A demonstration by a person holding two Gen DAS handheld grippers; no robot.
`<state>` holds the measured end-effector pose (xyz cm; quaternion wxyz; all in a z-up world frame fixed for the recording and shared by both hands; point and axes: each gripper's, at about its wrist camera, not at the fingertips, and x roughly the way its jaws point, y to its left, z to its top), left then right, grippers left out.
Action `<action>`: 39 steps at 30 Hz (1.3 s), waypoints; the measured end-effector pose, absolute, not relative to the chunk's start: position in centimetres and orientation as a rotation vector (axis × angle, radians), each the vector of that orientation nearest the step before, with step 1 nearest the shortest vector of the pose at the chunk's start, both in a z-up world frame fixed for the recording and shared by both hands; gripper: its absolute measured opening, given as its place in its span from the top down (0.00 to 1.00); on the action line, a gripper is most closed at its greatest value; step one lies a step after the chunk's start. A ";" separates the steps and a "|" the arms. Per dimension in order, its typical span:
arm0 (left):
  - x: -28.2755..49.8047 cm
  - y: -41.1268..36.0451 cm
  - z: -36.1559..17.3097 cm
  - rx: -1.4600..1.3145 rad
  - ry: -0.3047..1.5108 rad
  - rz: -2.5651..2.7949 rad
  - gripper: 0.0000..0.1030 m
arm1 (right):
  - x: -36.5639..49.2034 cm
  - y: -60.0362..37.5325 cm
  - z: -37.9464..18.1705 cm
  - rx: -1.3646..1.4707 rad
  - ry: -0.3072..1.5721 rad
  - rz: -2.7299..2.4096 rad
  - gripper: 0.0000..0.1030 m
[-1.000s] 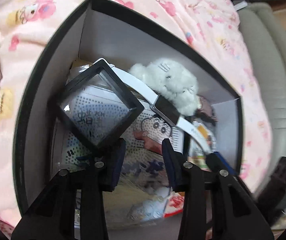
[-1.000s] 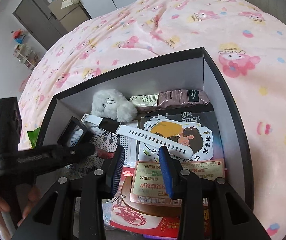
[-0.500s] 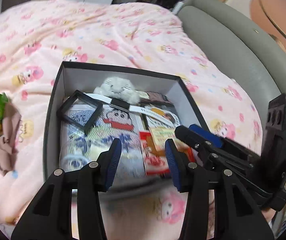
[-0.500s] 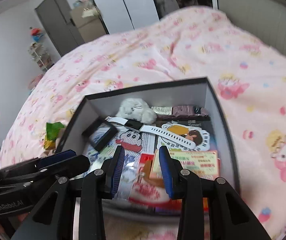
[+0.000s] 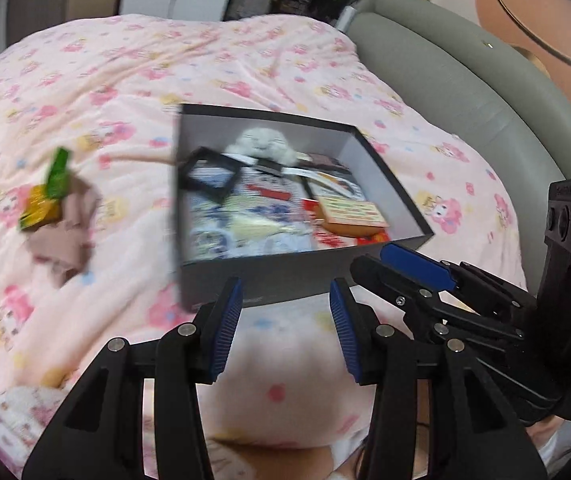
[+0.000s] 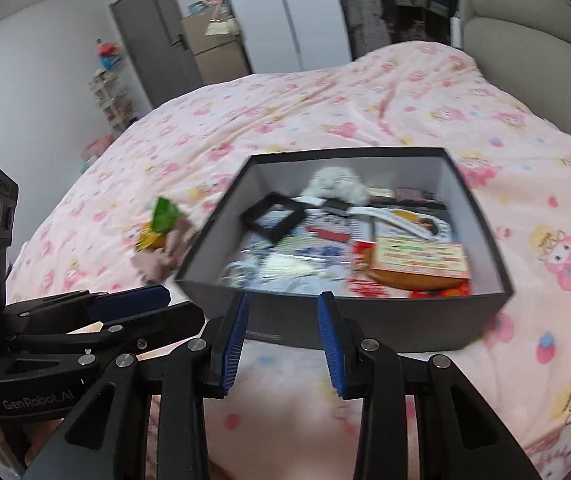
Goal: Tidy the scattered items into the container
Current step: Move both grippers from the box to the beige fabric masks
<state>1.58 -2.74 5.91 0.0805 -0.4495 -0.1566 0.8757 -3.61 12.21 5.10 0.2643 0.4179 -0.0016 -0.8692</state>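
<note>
A black box (image 5: 269,276) (image 6: 365,320) stands on the pink bed. It holds a grey plush toy (image 5: 263,144) (image 6: 335,184), a black square frame (image 5: 209,174) (image 6: 275,216), a white watch (image 6: 369,210), cards and packets. A green and yellow snack packet (image 5: 47,192) (image 6: 157,224) lies on a brown cloth (image 5: 65,232) (image 6: 161,258) on the bed, left of the box. My left gripper (image 5: 285,320) is open and empty, in front of the box. My right gripper (image 6: 283,324) is open and empty, beside the left one.
The pink patterned bedspread (image 5: 85,80) (image 6: 325,100) covers the bed. A grey padded headboard (image 5: 465,92) (image 6: 525,52) runs along the right side. A door and cabinets (image 6: 189,48) stand beyond the bed.
Both grippers have pulled back out of the box and risen; the box now lies ahead of them. The black frame stays in the box. The snack packet and cloth have come into view.
</note>
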 end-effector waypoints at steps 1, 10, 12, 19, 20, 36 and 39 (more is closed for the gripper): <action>2.3 -3.7 5.8 -1.347 -0.497 2.636 0.56 | -3.3 11.6 5.1 1.129 0.001 -2.337 0.69; 3.7 -16.5 2.0 -1.363 -1.091 2.600 0.56 | -3.2 1.3 2.8 1.200 0.043 -2.117 0.69; 3.3 -19.2 0.9 -1.408 -1.174 2.639 0.56 | -3.6 -1.2 2.5 1.208 0.059 -2.074 0.69; -1.6 -24.9 -4.0 -1.503 -1.564 2.492 0.56 | -7.0 -8.7 -1.7 1.378 0.068 -2.004 0.60; -2.3 -25.4 -4.8 -1.517 -1.609 2.482 0.56 | -7.6 -9.6 -2.9 1.427 0.039 -1.986 0.60; -3.4 -26.8 -8.5 -1.503 -1.845 2.362 0.56 | -9.5 -12.2 -5.8 1.360 -0.008 -1.894 0.96; -3.1 -26.1 -7.7 -1.468 -1.797 2.362 0.56 | -8.5 -10.8 -4.1 1.303 -0.024 -1.902 0.97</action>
